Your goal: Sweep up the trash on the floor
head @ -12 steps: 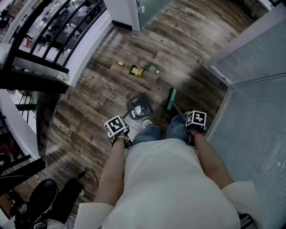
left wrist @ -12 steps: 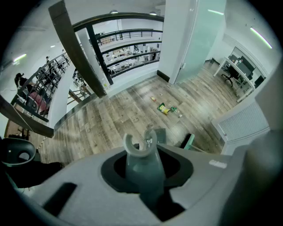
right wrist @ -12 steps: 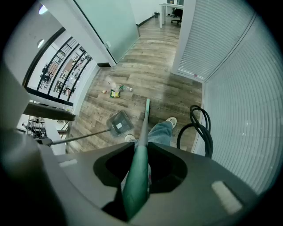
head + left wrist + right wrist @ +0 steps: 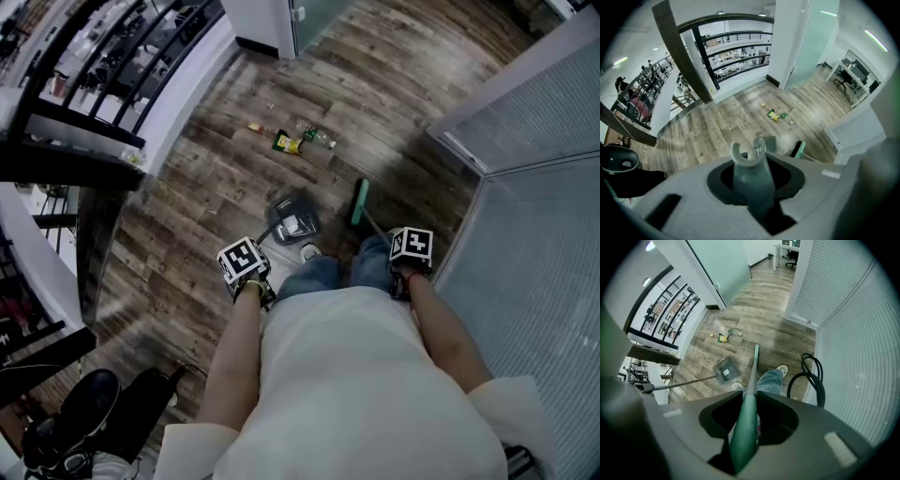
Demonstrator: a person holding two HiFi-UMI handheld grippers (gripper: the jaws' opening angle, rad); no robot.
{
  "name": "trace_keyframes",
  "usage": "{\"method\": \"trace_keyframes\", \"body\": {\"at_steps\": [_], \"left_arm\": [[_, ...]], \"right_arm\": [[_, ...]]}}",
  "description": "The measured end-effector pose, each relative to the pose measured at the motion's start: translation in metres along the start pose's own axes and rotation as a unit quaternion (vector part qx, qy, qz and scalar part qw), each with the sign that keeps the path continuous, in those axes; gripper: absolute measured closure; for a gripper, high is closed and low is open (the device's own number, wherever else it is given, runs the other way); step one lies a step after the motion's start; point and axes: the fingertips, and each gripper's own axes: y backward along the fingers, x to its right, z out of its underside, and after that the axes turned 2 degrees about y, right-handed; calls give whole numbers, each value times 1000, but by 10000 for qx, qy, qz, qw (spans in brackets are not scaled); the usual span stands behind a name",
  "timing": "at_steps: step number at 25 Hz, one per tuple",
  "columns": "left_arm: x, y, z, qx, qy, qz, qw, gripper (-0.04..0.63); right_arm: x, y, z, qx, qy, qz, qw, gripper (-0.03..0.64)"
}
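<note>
Holding dustpan (image 4: pixel 293 221) and broom (image 4: pixel 360 204) as before, trash (image 4: pixel 288 142) unswept

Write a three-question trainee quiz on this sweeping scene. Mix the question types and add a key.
1. Fill in: The left gripper grips the grey dustpan by its long ____.
2. Multiple choice: The right gripper is shut on A) a mop, B) the green broom, C) nothing.
3. True or false: The trash lies on the wood floor, outside the dustpan.

Key: 1 handle; 2 B; 3 true.
</note>
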Motion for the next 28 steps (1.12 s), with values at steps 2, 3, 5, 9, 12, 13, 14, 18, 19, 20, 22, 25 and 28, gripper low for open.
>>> {"method": "trace_keyframes", "body": {"at_steps": [2, 3, 5, 9, 12, 13, 14, 18, 19, 20, 22, 25, 28], "left_arm": [[3, 1, -2, 55, 10, 64, 10000, 502], [4, 2, -3, 88, 5, 87, 9999, 502], [1, 2, -3, 74, -28, 29, 10000, 501], [-2, -1, -6, 93, -113, 19, 9999, 500], [-4, -1, -8, 100, -130, 21, 9999, 500], [-5, 0, -5, 37, -94, 43, 9999, 500], [-6, 1, -3, -9, -63, 56, 10000, 500], [-13, 0, 2, -80, 36, 77, 9999, 502], [-15, 1, 1, -44, 45, 87, 9999, 502], [-16, 1, 0, 13, 52, 96, 9999, 502], [-22, 1, -1, 80, 104, 82, 9999, 502], [-27, -3, 3, 89, 172, 82, 9998, 502], [-29, -5, 7, 75, 194, 138, 9997, 503]], "right_arm": [[0, 0, -1, -2, 22, 0, 10000, 518], [1, 1, 0, -7, 31, 2, 10000, 518], [0, 2, 0, -16, 51, 8, 10000, 518], [-2, 0, 1, -13, 22, 20, 10000, 518], [-1, -1, 3, 21, -139, -21, 9999, 518], [-1, 0, 4, 36, -204, -39, 9998, 518], [-1, 1, 5, 49, -264, -54, 9996, 518], [-3, 1, 6, 105, -365, -50, 9993, 518], [-4, 0, 6, 107, -359, -38, 9993, 518], [-7, 0, 6, 104, -347, -25, 9993, 518], [-11, 1, 5, 99, -320, -3, 9994, 518], [-15, 2, 4, 79, -370, -33, 9993, 518], [-18, 6, 1, 85, -437, -136, 9989, 518]]}}
